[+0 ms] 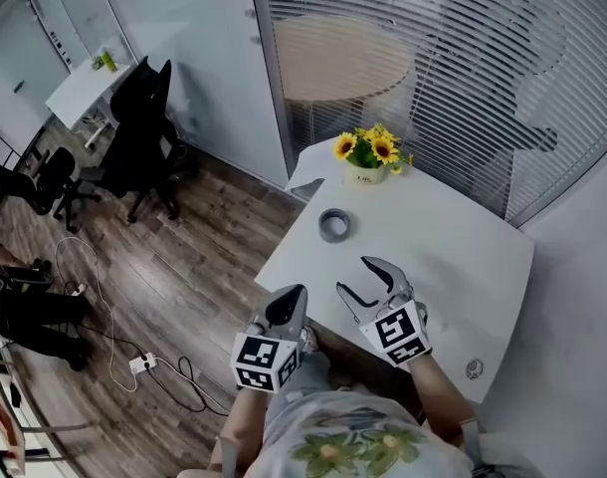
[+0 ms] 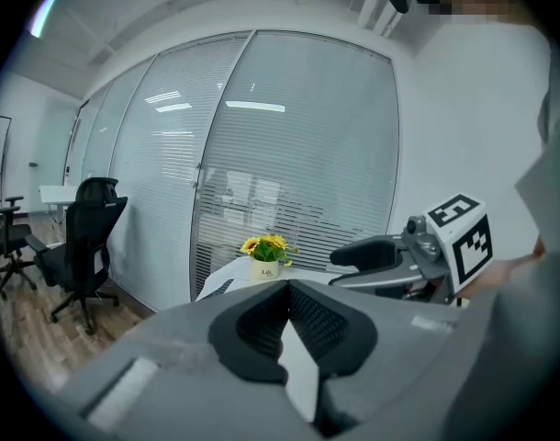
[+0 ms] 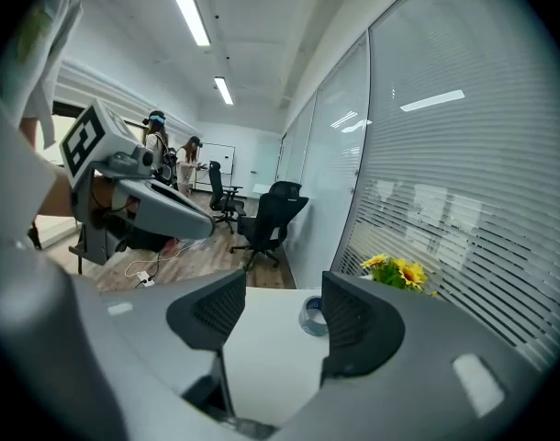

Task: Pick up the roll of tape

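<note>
Shows approach step, tape not yet reached. Right gripper (image 1: 355,275) spread wide, empty; roll of tape (image 1: 333,225) flat on table (image 1: 463,257) at its 11 o'clock, apart. Left gripper (image 1: 298,292) closed on nothing. Probably calls for advancing, straddling rim, closing.

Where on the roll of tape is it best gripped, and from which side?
Probably the near wall of the roll of tape, from above: it lies flat on the table with its hole up, so one jaw fits inside, one outside.

Wood floor (image 1: 199,267), blinds (image 1: 463,78), office chair (image 1: 144,132)
</note>
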{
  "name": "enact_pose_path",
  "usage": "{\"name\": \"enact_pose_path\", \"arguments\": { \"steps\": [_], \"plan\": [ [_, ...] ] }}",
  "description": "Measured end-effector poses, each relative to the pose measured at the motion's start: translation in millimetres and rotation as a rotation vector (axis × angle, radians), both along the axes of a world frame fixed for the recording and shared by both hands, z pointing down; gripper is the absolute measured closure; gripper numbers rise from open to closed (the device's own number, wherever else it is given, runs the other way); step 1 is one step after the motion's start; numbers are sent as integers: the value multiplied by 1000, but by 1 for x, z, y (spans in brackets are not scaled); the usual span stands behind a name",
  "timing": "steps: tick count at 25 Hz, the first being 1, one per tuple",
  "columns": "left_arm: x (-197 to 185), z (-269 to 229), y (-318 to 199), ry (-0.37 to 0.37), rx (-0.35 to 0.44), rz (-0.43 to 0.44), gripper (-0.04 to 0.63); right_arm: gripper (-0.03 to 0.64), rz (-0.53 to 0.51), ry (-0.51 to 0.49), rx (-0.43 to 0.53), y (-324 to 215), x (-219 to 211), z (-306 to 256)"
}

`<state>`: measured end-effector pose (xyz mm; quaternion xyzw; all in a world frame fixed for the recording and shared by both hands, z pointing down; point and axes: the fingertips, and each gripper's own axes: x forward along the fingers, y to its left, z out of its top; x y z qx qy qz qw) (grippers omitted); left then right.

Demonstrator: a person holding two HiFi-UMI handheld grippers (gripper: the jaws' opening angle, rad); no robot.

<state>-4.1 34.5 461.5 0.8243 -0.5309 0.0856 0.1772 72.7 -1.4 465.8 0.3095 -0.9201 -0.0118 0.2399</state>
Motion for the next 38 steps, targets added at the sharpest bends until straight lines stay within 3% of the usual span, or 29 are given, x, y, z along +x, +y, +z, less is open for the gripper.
{"name": "enact_pose_path", "arguments": {
  "steps": [22,38],
  "plan": [
    [-45,8,-87,20,-23,60,592,370,23,86,-119,-75,-40,45],
    [-66,22,-138,13,-38,123,591,370,0,216,-235,-105,-63,102]
  ]
}}
